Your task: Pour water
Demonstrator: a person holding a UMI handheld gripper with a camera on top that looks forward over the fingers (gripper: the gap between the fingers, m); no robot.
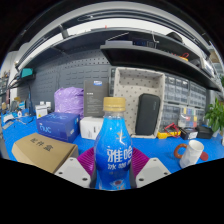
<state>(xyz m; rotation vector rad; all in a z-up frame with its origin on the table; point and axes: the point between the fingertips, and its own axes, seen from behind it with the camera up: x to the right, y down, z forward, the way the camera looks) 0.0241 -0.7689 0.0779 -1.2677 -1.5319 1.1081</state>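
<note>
A blue plastic bottle [113, 148] with a pale orange cap and white lettering stands upright between my fingers. My gripper [112, 166] is shut on the bottle, its purple pads [86, 158] pressing on both sides of the lower body. A white mug [193, 153] with a red handle stands on the blue table [160, 150] beyond my right finger, apart from the bottle.
A cardboard box [42, 152] lies just beyond my left finger, with a blue carton [58, 125] and a purple bag [69, 100] behind it. A white box [91, 126], a black case [147, 113] and a plant [214, 115] stand farther back.
</note>
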